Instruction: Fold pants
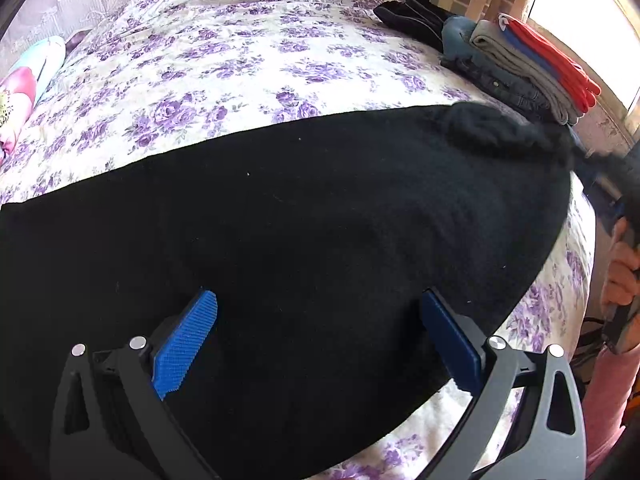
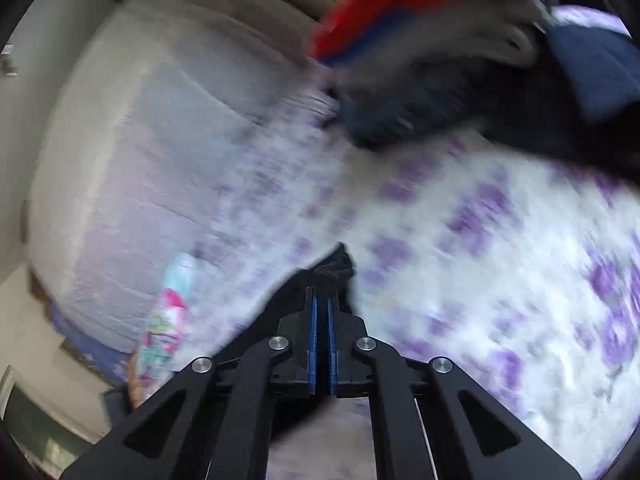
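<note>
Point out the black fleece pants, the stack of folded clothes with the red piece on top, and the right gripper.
Black fleece pants [image 1: 304, 208], left wrist view, flat middle.
Stack of folded clothes [image 1: 532, 68], left wrist view, grey layer.
Right gripper [image 2: 323, 300], right wrist view, between its fingertips.

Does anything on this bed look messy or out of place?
Not much. The black pants lie flat on the floral bedspread, though their far right end is bunched up. The stack of folded clothes looks neat.
</note>
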